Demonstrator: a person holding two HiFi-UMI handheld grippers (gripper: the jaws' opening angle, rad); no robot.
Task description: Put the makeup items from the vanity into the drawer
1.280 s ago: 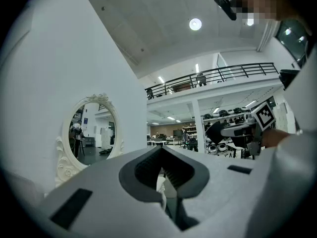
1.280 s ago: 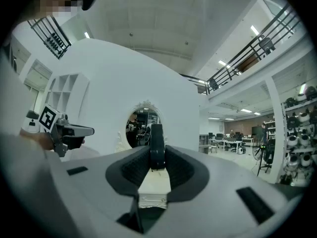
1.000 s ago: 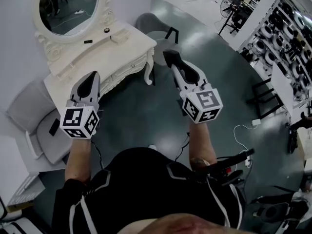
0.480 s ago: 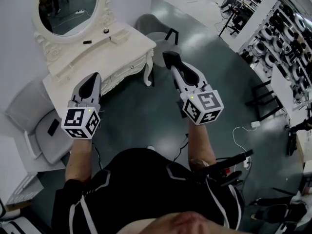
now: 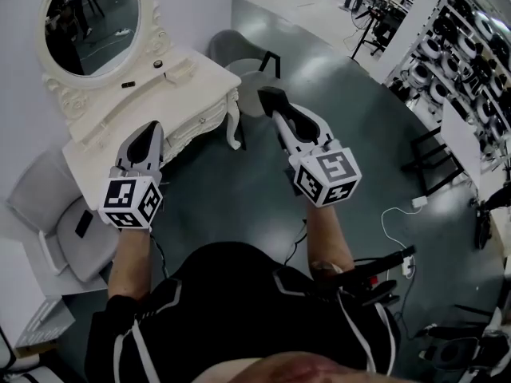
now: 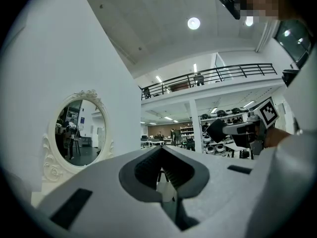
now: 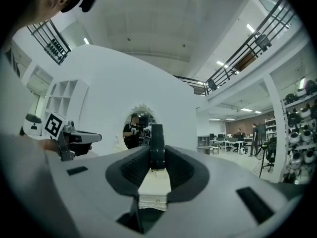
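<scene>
A pale grey left gripper [image 5: 148, 128] and right gripper [image 5: 268, 96] are seen, lined with dark ribbed pads [image 7: 130, 170]; each is ended by a white cube [image 5: 130, 203] of black square markers; a black top [image 5: 231, 294], seemingly white-striped, is worn.

head view looks steeply down on the vanity [image 5: 180, 90]; both gripper views share its mirror [image 6: 79, 133].

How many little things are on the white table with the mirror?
3: a round dark one by the mirror, a dark stick left of it, a pale box right of it. The right tongs hold another dark thing. Tiny ones may be hidden.
</scene>
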